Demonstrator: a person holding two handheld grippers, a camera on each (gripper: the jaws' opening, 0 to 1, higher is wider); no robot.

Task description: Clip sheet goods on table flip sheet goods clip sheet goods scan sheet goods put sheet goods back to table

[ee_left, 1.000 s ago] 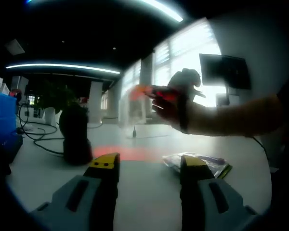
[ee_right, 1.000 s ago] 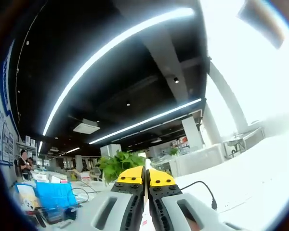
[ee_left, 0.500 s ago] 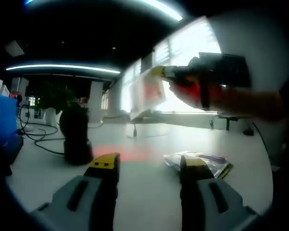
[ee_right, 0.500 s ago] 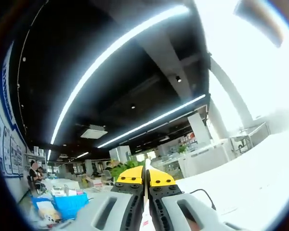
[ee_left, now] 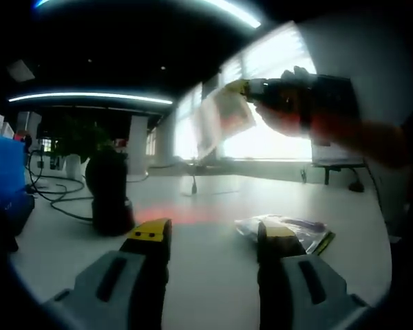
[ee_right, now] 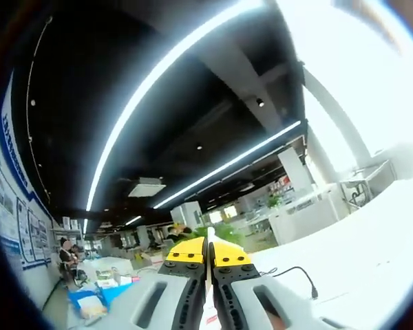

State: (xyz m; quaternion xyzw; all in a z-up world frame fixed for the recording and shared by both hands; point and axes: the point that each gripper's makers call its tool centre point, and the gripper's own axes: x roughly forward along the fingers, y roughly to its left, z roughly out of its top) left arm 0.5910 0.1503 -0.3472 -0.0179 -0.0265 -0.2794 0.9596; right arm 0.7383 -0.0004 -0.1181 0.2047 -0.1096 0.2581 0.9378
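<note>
In the left gripper view my left gripper (ee_left: 212,235) hovers open and empty over the white table (ee_left: 206,275). The right gripper (ee_left: 246,87) enters from the right, high above the table in a person's hand (ee_left: 289,113). It is shut on a thin translucent sheet good (ee_left: 224,117) that hangs tilted. More bagged sheet goods (ee_left: 292,228) lie on the table by my left gripper's right jaw. In the right gripper view the right gripper (ee_right: 208,251) is shut on the sheet good's white edge (ee_right: 207,302), seen edge-on and pointing up at the ceiling.
A black scanner (ee_left: 109,191) stands at the left of the table, throwing a red glow (ee_left: 171,216) on the surface. Behind it run cables (ee_left: 55,198), and a blue box (ee_left: 3,172) sits at the far left. Bright windows (ee_left: 261,137) lie beyond.
The right gripper has lifted the sheet good up and to the right, away from the red glow. My left gripper has stayed still and open.
</note>
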